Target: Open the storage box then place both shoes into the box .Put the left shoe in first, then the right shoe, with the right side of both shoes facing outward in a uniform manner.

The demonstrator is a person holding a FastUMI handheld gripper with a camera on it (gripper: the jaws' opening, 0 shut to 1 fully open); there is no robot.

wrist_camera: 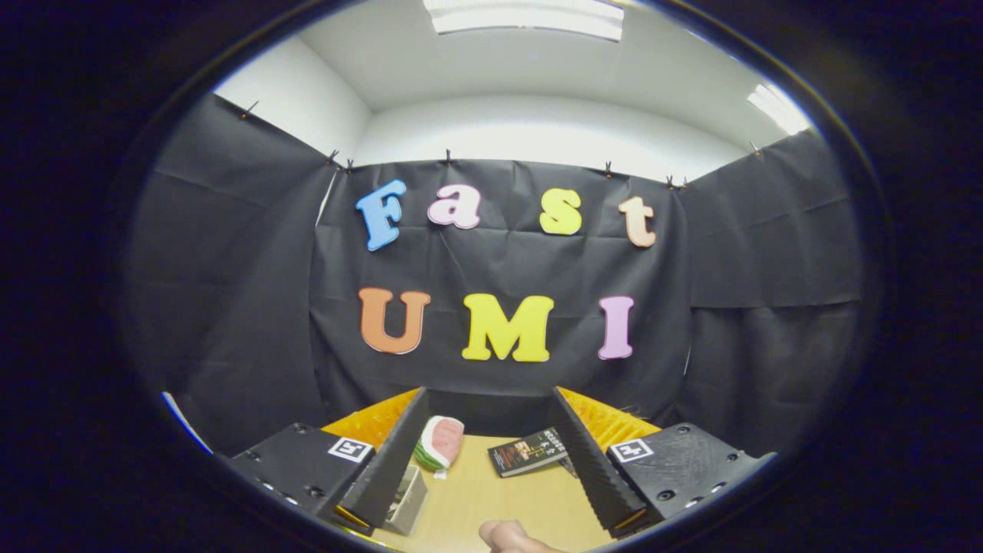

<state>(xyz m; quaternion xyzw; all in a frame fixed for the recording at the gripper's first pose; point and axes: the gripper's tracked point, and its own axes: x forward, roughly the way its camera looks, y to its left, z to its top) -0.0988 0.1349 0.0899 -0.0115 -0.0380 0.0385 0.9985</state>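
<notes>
Two fingers (384,461) of the tool (491,453) spread wide apart, nothing held between them, pointing out over a pale wooden worktop (491,499). Between the fingers, beyond their tips, a watermelon-slice plush toy (439,443) lying on the worktop close to the left finger. Slightly right of it, near the right finger, a dark book (528,452) lying flat, cover up, corner turned toward the toy; toy and book apart, not touching. Just inside the left finger, low down, the corner of a small pale box-like object (407,501), partly hidden by the finger, too little visible to name with certainty. At the near edge of the worktop, between the fingers, a fingertip of a person's hand (511,538) poking in. Yellow matting (376,418) showing past the outer side of each finger, at the far corners of the worktop. Behind everything, black cloth wall (230,307) of the booth hung from clips, white ceiling (522,69) with a light panel above. Storage box and shoes: cannot tell where from this view, unless the pale box-like corner by the left finger is part of the storage box, which cannot be confirmed. Tool level, aimed more at the wall than down at the worktop.
</notes>
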